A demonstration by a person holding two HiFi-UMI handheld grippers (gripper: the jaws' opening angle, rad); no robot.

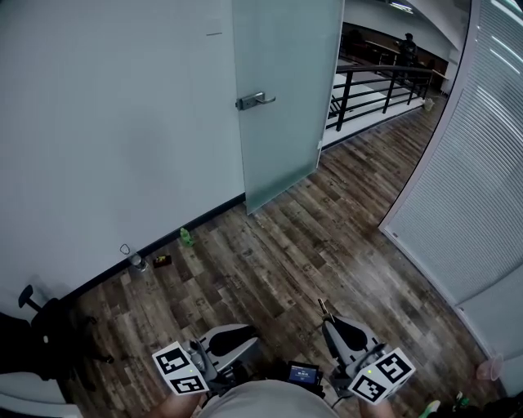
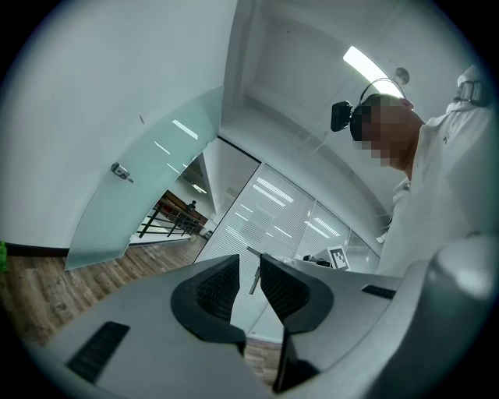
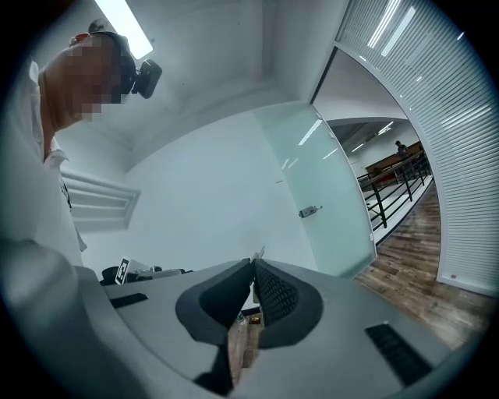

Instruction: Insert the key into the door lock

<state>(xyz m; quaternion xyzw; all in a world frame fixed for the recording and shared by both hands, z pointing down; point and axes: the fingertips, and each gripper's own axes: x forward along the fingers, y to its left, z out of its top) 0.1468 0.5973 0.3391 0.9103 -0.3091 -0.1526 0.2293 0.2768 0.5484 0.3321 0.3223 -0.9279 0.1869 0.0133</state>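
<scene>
door [image 1: 286, 155] ahead | handle [image 1: 254, 100] on it | railing [image 1: 377, 91] behind | blinds [image 1: 467, 204] at right

Wall [image 1: 106, 122] on the left: pale, plain, unbroken. Dark skirting [image 1: 208, 214] runs along its foot.

Floor [image 1: 327, 237]: wood-look planks in mixed browns, slightly glossy.

Right side: white slatted blinds [image 1: 474, 180] from the floor up past the top of the head view.

Far end: black railing [image 1: 376, 90] with horizontal bars. A person [image 1: 407, 45] stands beyond it, small and distant.

Lower left: black office chair [image 1: 41, 331] near the wall.

On the floor by the skirting: green bottle [image 1: 186, 237], clear jar [image 1: 137, 261], small dark item [image 1: 162, 260], too small to identify.

Ceiling white, with one long strip light [image 3: 129, 23] lit.
</scene>
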